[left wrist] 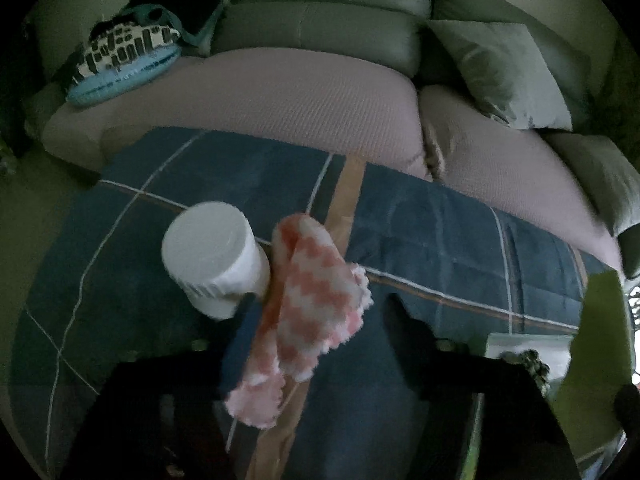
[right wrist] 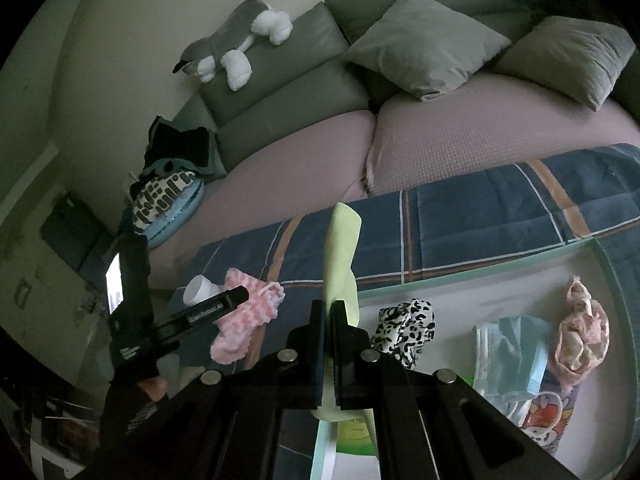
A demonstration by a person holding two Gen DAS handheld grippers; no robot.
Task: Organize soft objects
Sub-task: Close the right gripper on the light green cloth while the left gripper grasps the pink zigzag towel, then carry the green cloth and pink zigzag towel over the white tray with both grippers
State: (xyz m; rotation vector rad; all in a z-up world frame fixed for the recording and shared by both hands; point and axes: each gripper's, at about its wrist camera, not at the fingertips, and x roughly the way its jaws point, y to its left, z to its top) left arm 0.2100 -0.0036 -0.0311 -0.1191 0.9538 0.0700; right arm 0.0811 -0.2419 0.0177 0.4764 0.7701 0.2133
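Pink sock (left wrist: 308, 304) between left tool (left wrist: 320, 320) fingers

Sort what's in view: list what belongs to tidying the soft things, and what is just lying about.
Job:
- pink-and-white fuzzy sock
- pale green cloth in the right claw
- leopard-print fabric
- light blue face mask
- clear storage bin

Lying about:
- grey-and-white plush dog
- grey square cushions
- white cylindrical container

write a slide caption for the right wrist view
Right gripper pinching a pale green cloth over the blue plaid blanket.
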